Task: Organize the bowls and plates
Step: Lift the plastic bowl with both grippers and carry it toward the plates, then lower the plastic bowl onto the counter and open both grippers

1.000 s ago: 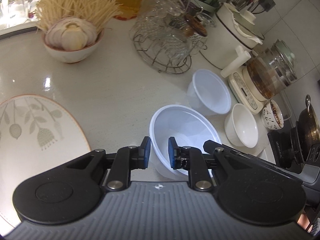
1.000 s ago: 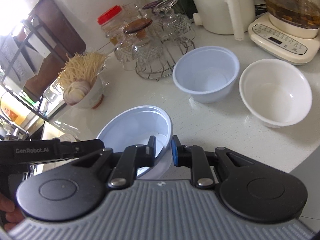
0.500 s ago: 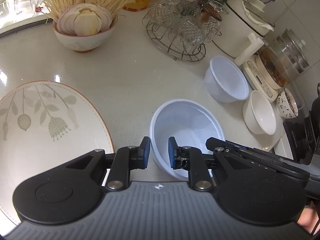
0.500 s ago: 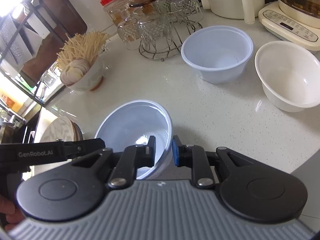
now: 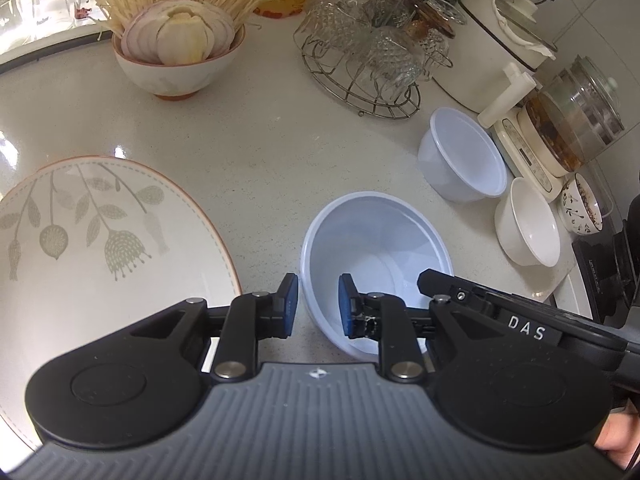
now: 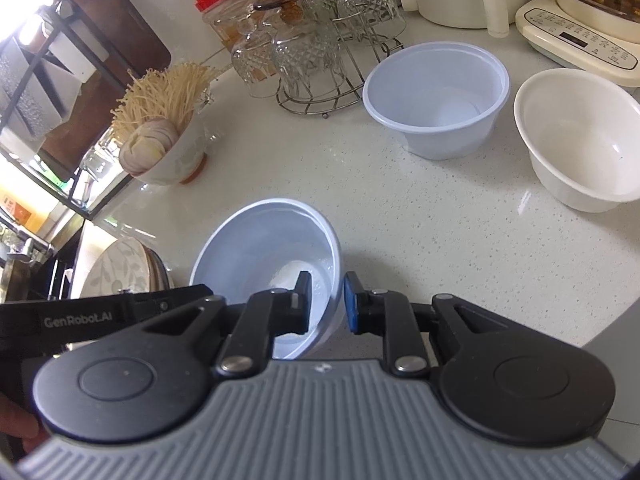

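The pale blue bowl (image 5: 376,248) sits on the counter (image 5: 260,140), its rim caught between both tools. The left gripper (image 5: 314,306) straddles the near left rim, jaws opening, pads seemingly off the wall. The right gripper (image 6: 327,300) is clamped on the opposite rim. Left of the left gripper lies a leaf-patterned plate (image 5: 80,220). Ahead and right stand a second blue bowl (image 5: 462,156) and a white bowl (image 5: 528,224), well apart, nothing between. Beyond are a glass rack (image 5: 368,48) and a bowl of noodles (image 5: 176,52).
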### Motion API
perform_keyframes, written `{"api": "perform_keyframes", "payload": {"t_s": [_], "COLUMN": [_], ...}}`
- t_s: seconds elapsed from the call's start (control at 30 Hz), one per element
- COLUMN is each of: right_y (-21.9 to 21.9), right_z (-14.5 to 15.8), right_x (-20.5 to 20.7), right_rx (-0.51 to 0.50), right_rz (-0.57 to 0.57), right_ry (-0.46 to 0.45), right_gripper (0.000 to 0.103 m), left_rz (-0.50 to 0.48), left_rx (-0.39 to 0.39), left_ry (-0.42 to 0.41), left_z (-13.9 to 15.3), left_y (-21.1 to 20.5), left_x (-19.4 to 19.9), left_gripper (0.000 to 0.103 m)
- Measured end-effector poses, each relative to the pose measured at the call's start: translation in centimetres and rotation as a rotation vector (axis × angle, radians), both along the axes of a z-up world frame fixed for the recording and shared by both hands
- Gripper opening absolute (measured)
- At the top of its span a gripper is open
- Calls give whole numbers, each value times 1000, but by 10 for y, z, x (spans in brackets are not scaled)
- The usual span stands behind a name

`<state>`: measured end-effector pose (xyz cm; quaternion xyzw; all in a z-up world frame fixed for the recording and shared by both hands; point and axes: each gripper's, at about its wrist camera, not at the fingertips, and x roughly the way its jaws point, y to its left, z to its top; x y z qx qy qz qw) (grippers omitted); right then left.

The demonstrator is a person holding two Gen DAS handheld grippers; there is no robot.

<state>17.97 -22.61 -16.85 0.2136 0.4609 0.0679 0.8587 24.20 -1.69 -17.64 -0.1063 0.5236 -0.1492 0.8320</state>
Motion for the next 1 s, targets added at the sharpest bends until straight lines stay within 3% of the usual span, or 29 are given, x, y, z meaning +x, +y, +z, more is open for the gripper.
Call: {"api": "perform_keyframes", "payload": {"t_s": [0.1,0.17,0.2,0.23,0.37,1.0], "right_y": [-3,-4,-6,-8,-14,-8], "right_z": [3,5,7,8,14,78], "right_x": [0,-2,-3,-5,-10,-61], "right_rx": [-3,-12,-7,-2,7,-105], "right_rz": [-18,-31,-34,-36,-52,-141], "right_ry": [0,-4,-13,-21,-38,-185], "right_gripper": [22,37,51,55,54,54], "left_rz": [1,-7,-13,-21,-34,-162], "left_rx": [7,3,1,4,30,-40], "left_ry": [-4,-9,-12,-16,-47,-127], "left_z": [2,4,6,7,15,90], "left_y": [2,2,1,0,-6,-13], "left_x": [0,0,0,-1,-3,-24], "left_gripper": [43,48,53,54,55,55]}}
